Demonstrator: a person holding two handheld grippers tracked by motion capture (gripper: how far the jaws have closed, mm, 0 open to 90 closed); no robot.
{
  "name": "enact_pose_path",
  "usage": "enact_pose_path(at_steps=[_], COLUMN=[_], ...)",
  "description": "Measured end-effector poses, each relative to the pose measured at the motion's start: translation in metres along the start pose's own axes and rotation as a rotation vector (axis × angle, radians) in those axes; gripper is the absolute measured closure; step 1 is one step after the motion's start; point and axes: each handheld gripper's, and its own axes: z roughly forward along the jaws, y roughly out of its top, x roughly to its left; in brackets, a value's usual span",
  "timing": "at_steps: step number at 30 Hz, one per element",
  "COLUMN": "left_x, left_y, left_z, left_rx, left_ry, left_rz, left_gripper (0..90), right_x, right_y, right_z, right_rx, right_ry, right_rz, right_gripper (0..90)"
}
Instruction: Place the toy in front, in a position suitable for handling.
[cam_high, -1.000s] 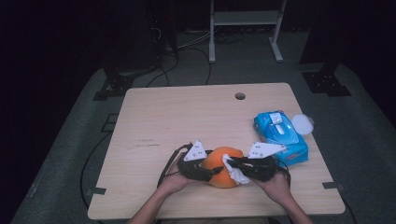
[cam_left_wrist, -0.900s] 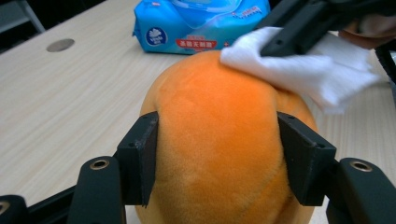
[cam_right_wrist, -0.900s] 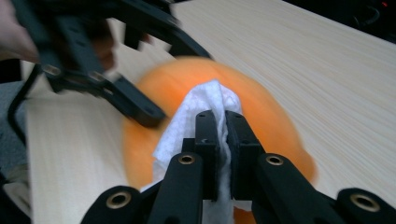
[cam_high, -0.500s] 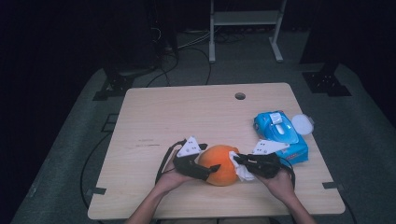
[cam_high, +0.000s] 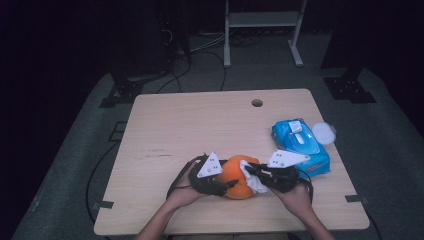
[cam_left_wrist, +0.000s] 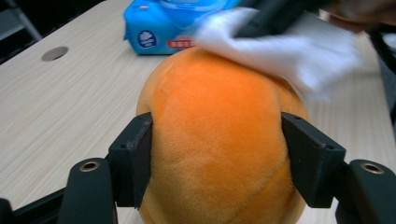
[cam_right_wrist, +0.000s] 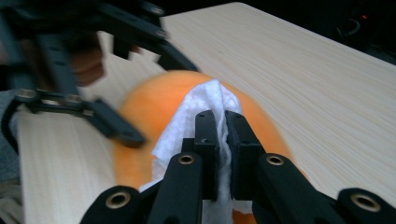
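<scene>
So that wiping stays easy, orange plush ball (cam_high: 239, 176) resting on surface (cam_high: 200, 125), clamped between left gripper (cam_left_wrist: 217, 154) jaws, just closing; right gripper (cam_right_wrist: 223, 140) jaws shut on white wipe (cam_right_wrist: 187, 121), pressed on top.

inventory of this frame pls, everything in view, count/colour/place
plush ball: 1, orange, near table edge, between both grippers
wipe: 1, white, lying on the ball's top
wipes pack: 1, blue, right side of table
lid: 1, white, round, beside the pack
table: 1, light wood, hole near far edge
stand: 1, white, floor behind table
left gripper: 1, black, jaws just closing, against the ball's sides
right gripper: 1, black, shut on the wipe
forearms: 2, bottom of high view
</scene>
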Motion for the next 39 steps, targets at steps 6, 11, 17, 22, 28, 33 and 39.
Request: enact_pose_path(at_steps=[6,11,17,22,28,33,39], left_x=[0.025,0.03,0.0,-0.012,0.006,0.024,0.009], left_y=[-0.013,-0.022,0.001,0.006,0.001,-0.013,0.002], left_z=[0.005,0.006,0.007,0.006,0.003,0.011,0.001], left_rx=[-0.01,-0.017,-0.006,0.003,-0.063,-0.01,-0.073], left_ry=[-0.086,-0.068,0.018,0.015,-0.148,-0.172,-0.028], left_rz=[-0.27,-0.338,-0.069,0.024,-0.128,-0.334,-0.156], left_gripper=[8.1,23.8,31.2,29.7,14.5,11.0,33.2], right_x=[-0.021,-0.015,-0.002,-0.011,-0.017,-0.016,0.0], right_y=[-0.02,-0.018,0.0,-0.004,-0.015,-0.015,0.001], right_z=[-0.002,0.006,0.004,-0.006,-0.009,-0.008,-0.009], right_rx=[0.081,0.093,0.007,-0.01,0.038,0.044,0.0], right_ry=[-0.027,-0.01,0.033,0.031,0.036,0.016,-0.012], right_rz=[0.056,0.046,0.022,0.054,0.05,0.038,-0.017], right_gripper=[83.3,83.3,83.3,83.3,83.4,83.5,83.4])
